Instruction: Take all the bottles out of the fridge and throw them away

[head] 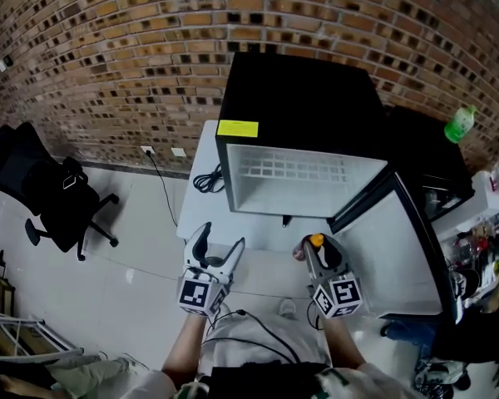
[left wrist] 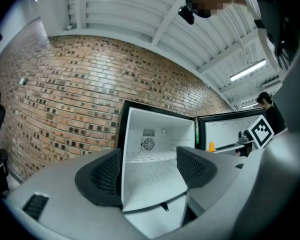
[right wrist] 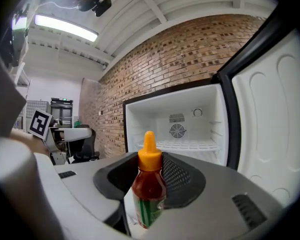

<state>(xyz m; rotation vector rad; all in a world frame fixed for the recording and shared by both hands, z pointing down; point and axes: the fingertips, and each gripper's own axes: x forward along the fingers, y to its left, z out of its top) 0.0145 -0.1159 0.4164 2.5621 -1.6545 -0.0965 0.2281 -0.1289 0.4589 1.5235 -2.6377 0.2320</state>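
Carrying the bottle [right wrist: 149, 181], clenched upright in the right gripper [head: 319, 260] jaws at six o'clock of the open fridge [head: 299, 98], calls for a steady, level hold toward a bin, unseen here. Left gripper [head: 218, 254] jaws stand apart, empty.

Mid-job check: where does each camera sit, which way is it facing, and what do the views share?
Head view: on the person's head, aimed steeply down at the open fridge; forearms, left gripper and right gripper show.
Left gripper view: on the left gripper, looking along its open fingers into the fridge.
Right gripper view: on the right gripper, looking past the sauce bottle its fingers clamp, into the fridge.
Shared: both gripper views show the fridge's rear fan.
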